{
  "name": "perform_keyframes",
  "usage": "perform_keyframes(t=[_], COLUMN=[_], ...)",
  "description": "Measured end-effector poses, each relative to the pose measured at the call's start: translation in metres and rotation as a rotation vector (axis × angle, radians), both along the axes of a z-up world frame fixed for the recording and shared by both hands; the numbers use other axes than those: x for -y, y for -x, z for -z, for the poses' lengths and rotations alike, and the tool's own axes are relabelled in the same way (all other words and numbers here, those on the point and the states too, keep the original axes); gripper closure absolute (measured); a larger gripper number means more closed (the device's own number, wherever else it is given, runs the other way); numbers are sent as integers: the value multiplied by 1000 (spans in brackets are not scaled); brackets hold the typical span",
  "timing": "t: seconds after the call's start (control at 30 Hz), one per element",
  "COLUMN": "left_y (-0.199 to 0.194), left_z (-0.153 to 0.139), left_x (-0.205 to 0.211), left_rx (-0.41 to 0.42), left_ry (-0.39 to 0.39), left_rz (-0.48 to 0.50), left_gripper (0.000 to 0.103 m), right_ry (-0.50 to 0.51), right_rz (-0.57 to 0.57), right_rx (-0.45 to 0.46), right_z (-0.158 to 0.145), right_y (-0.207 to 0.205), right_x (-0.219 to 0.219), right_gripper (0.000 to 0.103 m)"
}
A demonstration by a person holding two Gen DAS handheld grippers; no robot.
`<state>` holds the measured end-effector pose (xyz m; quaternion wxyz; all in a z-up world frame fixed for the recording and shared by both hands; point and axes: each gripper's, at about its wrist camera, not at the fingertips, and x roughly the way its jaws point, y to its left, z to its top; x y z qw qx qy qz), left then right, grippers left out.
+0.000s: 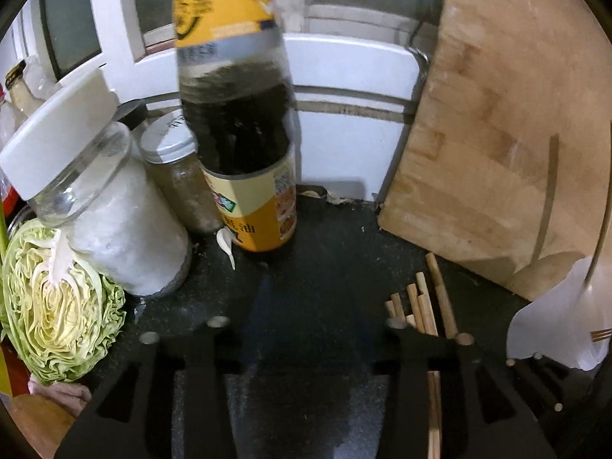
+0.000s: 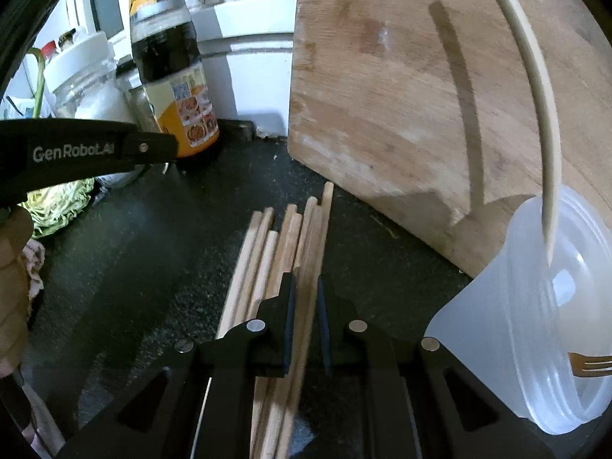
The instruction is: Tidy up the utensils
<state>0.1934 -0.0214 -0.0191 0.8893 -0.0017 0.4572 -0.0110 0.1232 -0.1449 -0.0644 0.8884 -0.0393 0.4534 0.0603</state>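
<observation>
Several wooden chopsticks [image 2: 264,252] lie in a loose bundle on the dark counter, tips toward the cutting board. My right gripper [image 2: 306,306] is shut on one or two chopsticks from the right side of the bundle. In the left wrist view the same chopsticks [image 1: 420,306] lie beside the right finger of my left gripper [image 1: 306,329]. That gripper is open over bare counter with nothing between its fingers. A translucent plastic container [image 2: 497,336] lies tilted at the right, holding a fork [image 2: 589,367] and a long pale stick [image 2: 535,95].
A wooden cutting board [image 1: 497,134] leans on the wall at the right. A dark sauce bottle [image 1: 244,134], a spice jar [image 1: 179,183], a white-lidded jar [image 1: 95,199], a garlic clove [image 1: 225,244] and a halved cabbage [image 1: 57,306] crowd the left. A hand [image 2: 11,287] shows at the left edge.
</observation>
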Motion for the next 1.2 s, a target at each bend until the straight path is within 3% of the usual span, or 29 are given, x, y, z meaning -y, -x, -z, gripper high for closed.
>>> perform_keyframes(t=[0.2,0.4,0.53,0.67,0.87,1.1,1.2], left_y=[-4,-10,-17,-13,-19,-23,-21], left_z=[10,24,38,33,46,52,50], left_x=[6,21,26,34,40,37,38], left_rx=[-48,-92,-161,-108,-154,-184,-175], left_ry=[44,52,151,126,107,196,156], left_rz=[41,91,161,190,195,213,202], left_gripper=[63,81,93,93,96,97,97], right_ry=[-14,-63,-94,-122,-132,-124,-134], right_rz=[27,38,27,17,31,29,38], right_rx=[16,30,52,85,81,82,85], right_z=[-4,-14,-23,-35,-37,-36,-37], right_y=[4,9,15,22,22,24,23], right_x=[6,18,22,24,30,27,29], right_gripper=[94,94,94,94,94,94,94])
